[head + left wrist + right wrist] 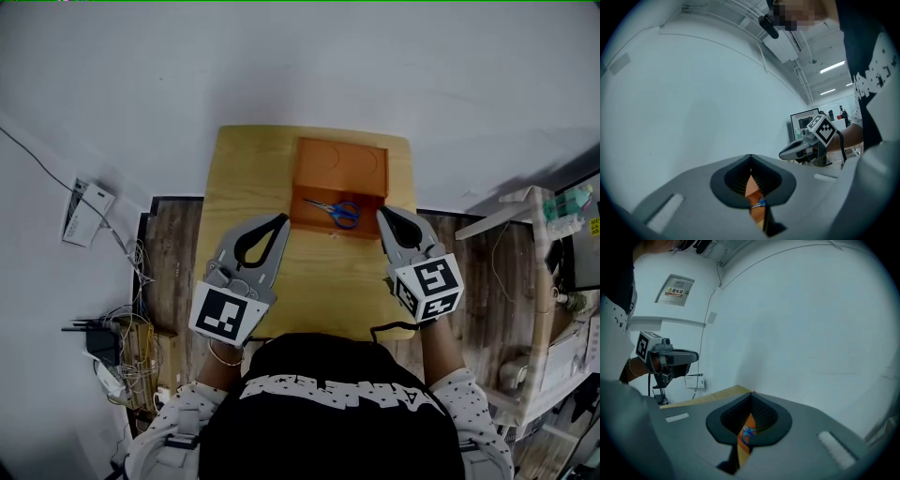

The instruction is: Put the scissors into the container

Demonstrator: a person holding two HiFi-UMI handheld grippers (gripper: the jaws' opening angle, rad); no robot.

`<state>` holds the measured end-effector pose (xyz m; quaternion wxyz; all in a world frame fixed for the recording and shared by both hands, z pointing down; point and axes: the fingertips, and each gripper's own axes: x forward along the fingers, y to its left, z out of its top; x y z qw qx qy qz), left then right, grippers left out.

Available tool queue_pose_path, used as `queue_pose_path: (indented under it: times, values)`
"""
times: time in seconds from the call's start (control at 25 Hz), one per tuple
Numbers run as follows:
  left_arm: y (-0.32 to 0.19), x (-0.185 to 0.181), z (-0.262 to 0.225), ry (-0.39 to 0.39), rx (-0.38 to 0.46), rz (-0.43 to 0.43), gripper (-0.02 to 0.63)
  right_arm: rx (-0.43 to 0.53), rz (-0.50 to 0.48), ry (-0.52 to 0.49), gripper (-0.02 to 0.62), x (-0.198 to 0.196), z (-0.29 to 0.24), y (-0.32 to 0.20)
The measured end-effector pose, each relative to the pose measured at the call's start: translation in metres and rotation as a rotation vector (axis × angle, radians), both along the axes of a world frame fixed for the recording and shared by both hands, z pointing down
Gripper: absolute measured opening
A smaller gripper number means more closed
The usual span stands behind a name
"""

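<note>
Between left gripper (282, 222) and right gripper (382, 215) fingers, scissors (341, 212) inside container (342, 164)

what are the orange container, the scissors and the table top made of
Orange rectangular container: probably plastic, uniform matte colour, moulded rounded corners. Blue-handled scissors inside it: handles look plastic, thin grey blades likely metal. Pale yellow table top: wood or wood-look laminate, smooth; cannot tell which.

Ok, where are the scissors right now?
Head view: the scissors lie in the near part of the orange container on the wooden table, between the left gripper and right gripper.
</note>
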<state>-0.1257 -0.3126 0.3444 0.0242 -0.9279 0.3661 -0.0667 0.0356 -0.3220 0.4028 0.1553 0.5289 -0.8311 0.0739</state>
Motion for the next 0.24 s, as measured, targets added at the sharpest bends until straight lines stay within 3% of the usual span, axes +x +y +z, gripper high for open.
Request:
queue_pose_path:
  times: [0.24]
  values:
    - [0.0011, -0.0017, 0.0015, -0.002, -0.006, -0.001, 0.002, 0.008, 0.001, -0.006, 0.012, -0.0019, -0.0033, 0.0013]
